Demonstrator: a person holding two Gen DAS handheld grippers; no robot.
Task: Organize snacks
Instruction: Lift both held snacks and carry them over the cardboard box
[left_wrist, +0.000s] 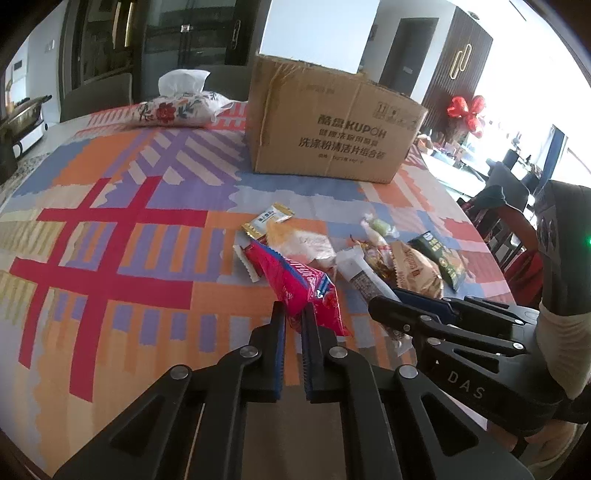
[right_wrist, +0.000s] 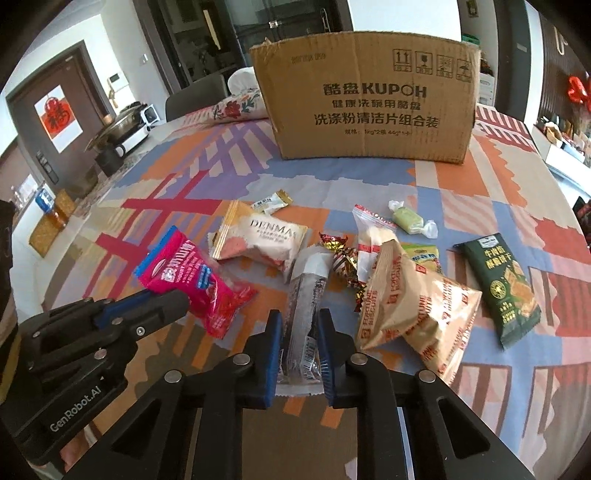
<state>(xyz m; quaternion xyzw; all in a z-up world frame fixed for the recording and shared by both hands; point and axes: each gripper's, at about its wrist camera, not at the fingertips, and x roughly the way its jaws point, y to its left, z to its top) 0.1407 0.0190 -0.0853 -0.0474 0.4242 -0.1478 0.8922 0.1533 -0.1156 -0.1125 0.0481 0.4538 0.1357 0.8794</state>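
Note:
My left gripper (left_wrist: 293, 314) is shut on a pink snack packet (left_wrist: 299, 284), held a little above the cloth; it also shows in the right wrist view (right_wrist: 199, 280). My right gripper (right_wrist: 299, 325) is shut on a long grey-white snack bar (right_wrist: 304, 295), also seen in the left wrist view (left_wrist: 364, 280). The other snacks lie in a loose pile: a DENMA pastry pack (right_wrist: 262, 240), a brown Fortune packet (right_wrist: 413, 306), a dark green cracker pack (right_wrist: 502, 288), a green candy (right_wrist: 408, 221), gold-wrapped candies (right_wrist: 341, 258). A KUPOH cardboard box (right_wrist: 369, 103) stands behind them.
The table carries a patterned cloth (left_wrist: 110, 221). A floral tissue pouch (left_wrist: 181, 107) lies left of the box. A pot and appliances (right_wrist: 122, 125) sit at the far left edge. Chairs (left_wrist: 495, 221) stand along the right edge.

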